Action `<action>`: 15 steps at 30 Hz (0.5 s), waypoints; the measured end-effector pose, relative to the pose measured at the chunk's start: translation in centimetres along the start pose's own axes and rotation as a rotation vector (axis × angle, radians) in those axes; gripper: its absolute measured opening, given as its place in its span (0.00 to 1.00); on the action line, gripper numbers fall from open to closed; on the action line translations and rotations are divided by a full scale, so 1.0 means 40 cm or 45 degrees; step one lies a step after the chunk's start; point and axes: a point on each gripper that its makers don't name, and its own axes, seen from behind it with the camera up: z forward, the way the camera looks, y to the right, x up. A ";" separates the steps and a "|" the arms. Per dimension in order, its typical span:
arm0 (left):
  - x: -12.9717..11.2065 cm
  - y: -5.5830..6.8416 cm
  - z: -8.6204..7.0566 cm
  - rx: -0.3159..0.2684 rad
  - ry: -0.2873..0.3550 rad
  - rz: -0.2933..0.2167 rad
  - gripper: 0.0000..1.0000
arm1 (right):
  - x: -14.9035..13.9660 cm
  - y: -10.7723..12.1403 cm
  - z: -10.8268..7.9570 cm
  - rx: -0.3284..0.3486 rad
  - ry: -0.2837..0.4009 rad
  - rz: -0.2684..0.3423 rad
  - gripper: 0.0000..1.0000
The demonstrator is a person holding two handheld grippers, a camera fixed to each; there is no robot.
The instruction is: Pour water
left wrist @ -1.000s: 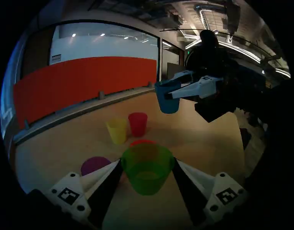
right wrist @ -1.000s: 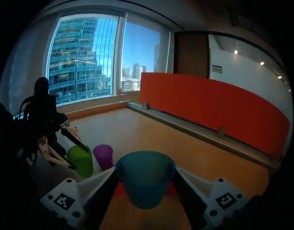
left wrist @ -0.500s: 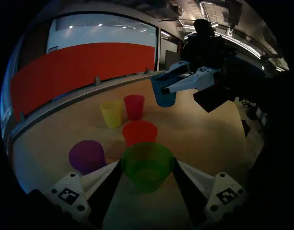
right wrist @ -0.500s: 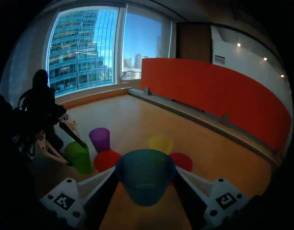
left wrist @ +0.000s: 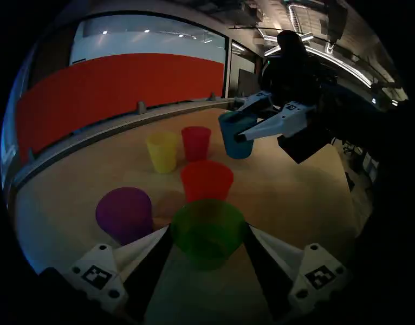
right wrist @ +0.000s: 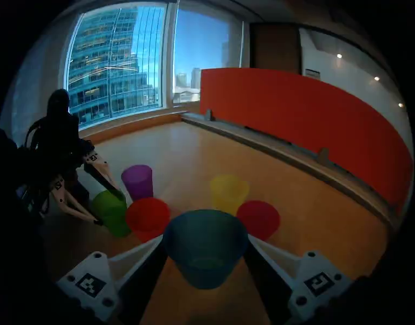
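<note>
Purple cup [left wrist: 124, 213] is far left on the wooden table [left wrist: 294, 189], just beside your left gripper [left wrist: 207, 241]; clip it with the near finger and it tips. Next right, yellow cup [left wrist: 162, 152] and dark red cup [left wrist: 196, 143] stand side by side further back. Orange-red cup [left wrist: 207, 180] is directly ahead of the green cup [left wrist: 208, 230]. Your left gripper is clamped on the green cup, both fingers against its sides, cup upright. Further right, your right gripper [left wrist: 245, 129] grips the blue cup [left wrist: 236, 135] the same way, roughly upright, and it looks lifted clear of the table behind the cluster. There may be a little water in the bottom of each held cup, too dim to be sure. What could go wrong:
- Tilt the blue cup before its lip is over a receiving cup and water hits the table.
- Cups are packed close, so a low swing knocks one over.
- Walls look thin, so squeezing harder could buckle a cup or pop it out.
- A pour from too high splashes
</note>
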 end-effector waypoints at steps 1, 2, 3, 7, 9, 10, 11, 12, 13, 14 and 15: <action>-0.001 -0.001 -0.001 0.001 0.001 0.002 0.88 | -0.007 0.000 0.004 0.002 -0.007 0.001 0.91; -0.003 -0.002 -0.003 0.001 0.002 0.003 0.88 | -0.013 0.000 0.008 0.003 -0.014 0.002 0.91; -0.004 -0.003 -0.004 0.002 0.003 0.005 0.88 | -0.019 -0.001 0.011 0.004 -0.020 0.003 0.91; -0.009 -0.004 -0.011 0.008 0.003 0.015 0.88 | -0.050 0.000 0.028 0.001 -0.049 0.002 0.91; -0.013 -0.004 -0.013 0.013 0.002 0.020 0.89 | -0.065 0.001 0.036 -0.002 -0.063 0.002 0.91; -0.015 -0.004 -0.014 0.017 -0.001 0.024 0.89 | -0.073 0.001 0.040 -0.003 -0.071 0.004 0.91; -0.017 -0.004 -0.015 0.020 -0.003 0.029 0.89 | -0.081 0.001 0.044 -0.004 -0.078 0.005 0.91; -0.019 -0.004 -0.017 0.024 -0.006 0.033 0.89 | -0.088 0.001 0.048 -0.005 -0.086 0.006 0.91; -0.023 -0.005 -0.017 0.027 -0.012 0.038 0.89 | -0.094 -0.001 0.051 -0.004 -0.093 0.006 0.91; -0.027 -0.006 -0.017 0.029 -0.017 0.043 0.90 | -0.099 -0.002 0.054 -0.003 -0.099 0.007 0.91; -0.030 -0.007 -0.017 0.032 -0.023 0.048 0.90 | -0.105 -0.003 0.057 -0.001 -0.105 0.007 0.91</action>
